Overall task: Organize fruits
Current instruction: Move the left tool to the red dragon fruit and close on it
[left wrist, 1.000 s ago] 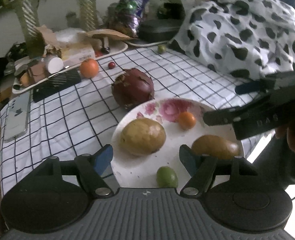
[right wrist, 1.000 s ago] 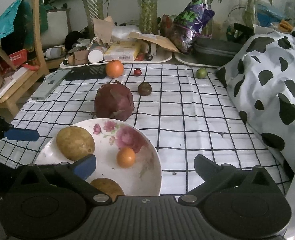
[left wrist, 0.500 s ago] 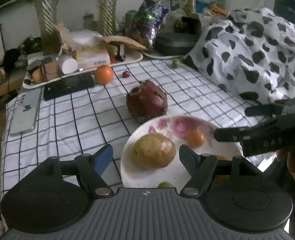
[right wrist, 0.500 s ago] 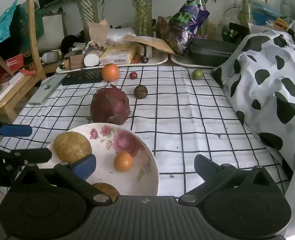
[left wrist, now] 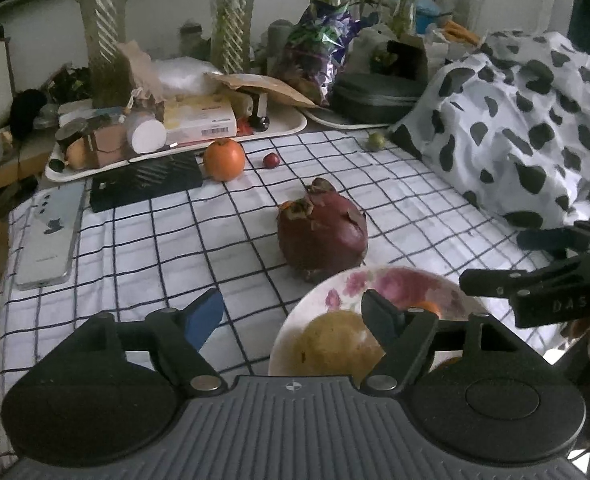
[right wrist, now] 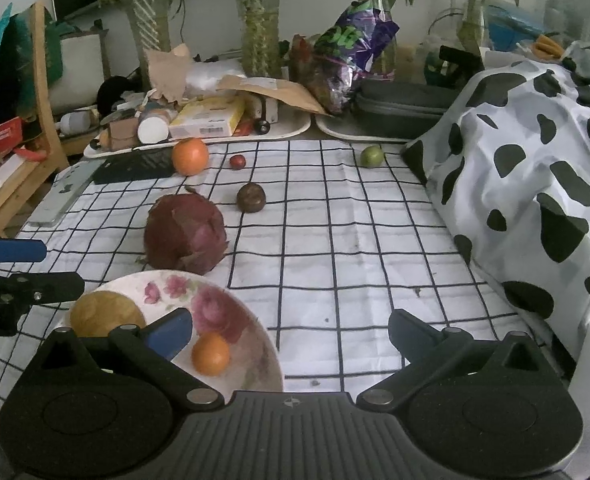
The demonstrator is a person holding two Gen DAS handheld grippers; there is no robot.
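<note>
Partly done. On floral plate (right wrist: 255, 344): yellow fruit (right wrist: 103, 314), small orange (right wrist: 211, 354). Left on checked cloth (right wrist: 355, 240): dragon fruit (right wrist: 185, 234) touching rim, large orange (right wrist: 189, 156), brown fruit (right wrist: 251, 198), red berry (right wrist: 237, 162), green fruit (right wrist: 372, 156). Left gripper (left wrist: 291, 314) and right gripper (right wrist: 291, 330) spread, empty.

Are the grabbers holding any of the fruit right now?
No, nothing is held. The left gripper and right gripper are both open and empty, above the plate and the checked cloth.

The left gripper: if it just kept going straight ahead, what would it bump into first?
Probably the dragon fruit, which lies just ahead between the open left gripper's fingers, beyond the plate rim. Depth is hard to judge.
</note>
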